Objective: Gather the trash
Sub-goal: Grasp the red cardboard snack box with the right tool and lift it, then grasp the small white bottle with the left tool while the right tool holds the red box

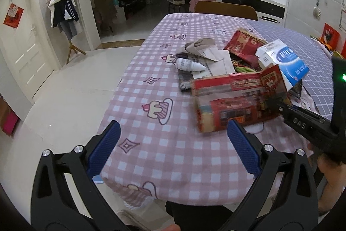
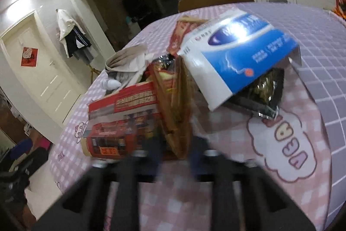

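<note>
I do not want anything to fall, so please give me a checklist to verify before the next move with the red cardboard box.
1. Right hand-held gripper shut on the wall of the red printed cardboard box: ok.
2. Left hand-held gripper open and empty: ok.
3. Blue-and-white paper carton seated inside the box: not ok, it leans out over the rim.
4. Small white plastic bottle collected: not ok, it lies on the pink checked tablecloth.
5. Black foil snack bag inside the box: cannot tell, the carton hides part of it.
</note>
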`<state>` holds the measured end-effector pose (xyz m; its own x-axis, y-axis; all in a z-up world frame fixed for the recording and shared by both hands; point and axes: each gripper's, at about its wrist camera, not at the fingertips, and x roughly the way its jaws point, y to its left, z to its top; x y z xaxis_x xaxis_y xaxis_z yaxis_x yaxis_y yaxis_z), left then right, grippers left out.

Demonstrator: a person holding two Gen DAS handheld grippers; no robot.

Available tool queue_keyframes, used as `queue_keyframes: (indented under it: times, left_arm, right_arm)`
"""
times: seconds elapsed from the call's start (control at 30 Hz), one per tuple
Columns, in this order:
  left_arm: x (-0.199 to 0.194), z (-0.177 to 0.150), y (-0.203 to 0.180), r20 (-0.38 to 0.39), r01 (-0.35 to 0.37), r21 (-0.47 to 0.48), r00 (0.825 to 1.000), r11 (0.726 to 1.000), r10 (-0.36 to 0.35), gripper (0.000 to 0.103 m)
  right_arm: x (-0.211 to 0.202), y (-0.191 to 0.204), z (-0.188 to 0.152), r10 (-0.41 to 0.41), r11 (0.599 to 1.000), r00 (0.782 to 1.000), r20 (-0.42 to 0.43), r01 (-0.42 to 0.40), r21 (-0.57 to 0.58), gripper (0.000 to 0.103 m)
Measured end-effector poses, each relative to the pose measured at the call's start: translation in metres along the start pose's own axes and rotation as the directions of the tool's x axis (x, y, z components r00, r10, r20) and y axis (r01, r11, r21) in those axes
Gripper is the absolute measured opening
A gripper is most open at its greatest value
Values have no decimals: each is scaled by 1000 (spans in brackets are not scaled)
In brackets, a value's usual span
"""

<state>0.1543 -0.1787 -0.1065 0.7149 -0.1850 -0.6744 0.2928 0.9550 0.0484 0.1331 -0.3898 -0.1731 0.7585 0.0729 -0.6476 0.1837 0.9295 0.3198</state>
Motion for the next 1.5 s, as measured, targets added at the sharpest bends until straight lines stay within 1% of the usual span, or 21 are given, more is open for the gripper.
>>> queue_keyframes:
  times: [0.07, 0.13, 0.23, 0.3, 0.33, 0.4, 0.53, 0.63, 0.67, 0.73, 0.83, 0.93, 1.0, 1.1, 1.13, 1.17, 1.27, 1.33, 1.5]
  left_arm:
    - [5, 5, 3, 0, 10, -16, 1000, 1000, -10, 97]
    - [11, 9, 4, -1, 20, -27, 1000, 999, -20, 97]
    - [23, 18, 5, -5, 26, -49, 1000, 998, -27, 97]
    - [31, 26, 4, -3, 35, -54, 999, 998, -35, 97]
    - [35, 31, 4, -2, 40, -58, 999, 998, -41, 97]
    - [44, 41, 3, 3, 58, -71, 998, 996, -57, 97]
    - [68, 62, 3, -7, 59, -80, 998, 995, -60, 97]
    - [93, 75, 3, -48, 76, -98, 996, 992, -81, 97]
    - [103, 80, 3, -72, 76, -107, 994, 991, -84, 96]
    - [117, 85, 2, -101, 63, -106, 992, 992, -74, 96]
    - [136, 93, -1, -128, 74, -112, 988, 991, -88, 96]
    - [151, 98, -7, -143, 80, -105, 985, 991, -95, 92]
    - [162, 101, -8, -165, 92, -106, 980, 990, -108, 86]
    - [179, 102, -8, -206, 103, -123, 970, 987, -127, 71]
    - [183, 102, -8, -215, 116, -134, 966, 984, -143, 60]
    - [186, 102, -8, -224, 122, -142, 963, 982, -152, 53]
    - [184, 99, -5, -198, 136, -151, 966, 979, -165, 50]
    - [175, 98, 1, -162, 167, -172, 967, 971, -195, 50]
    - [137, 96, 17, -63, 206, -194, 973, 959, -222, 50]
  right_arm:
    - [-7, 4, 3, -12, 999, 999, 44, 13, -34, 10]
    - [-21, 8, 10, -45, 996, 992, 114, 54, -74, 9]
    - [-47, 18, 20, -93, 985, 967, 236, 124, -119, 9]
    - [-57, 24, 32, -120, 976, 945, 305, 169, -138, 9]
    - [-58, 26, 39, -132, 972, 934, 331, 187, -141, 9]
    - [-53, 27, 55, -150, 969, 923, 354, 208, -132, 9]
    - [-33, 27, 83, -159, 974, 921, 356, 204, -93, 9]
    - [-16, 30, 100, -161, 978, 926, 343, 196, -71, 9]
    - [-10, 30, 105, -159, 980, 929, 334, 191, -65, 9]
    - [0, 29, 111, -160, 981, 935, 317, 186, -54, 9]
    - [11, 26, 114, -160, 983, 944, 289, 180, -45, 9]
    - [20, 25, 116, -164, 982, 949, 269, 182, -41, 9]
    - [24, 23, 115, -162, 983, 953, 256, 178, -38, 9]
    - [28, 20, 114, -164, 983, 955, 247, 178, -36, 9]
    - [30, 19, 115, -163, 984, 956, 243, 176, -34, 9]
    - [30, 21, 112, -165, 983, 956, 243, 179, -36, 9]
    - [31, 25, 111, -164, 983, 957, 240, 178, -36, 9]
    - [29, 25, 111, -159, 984, 956, 245, 173, -35, 9]
    - [9, 34, 110, -135, 988, 940, 312, 153, -32, 9]
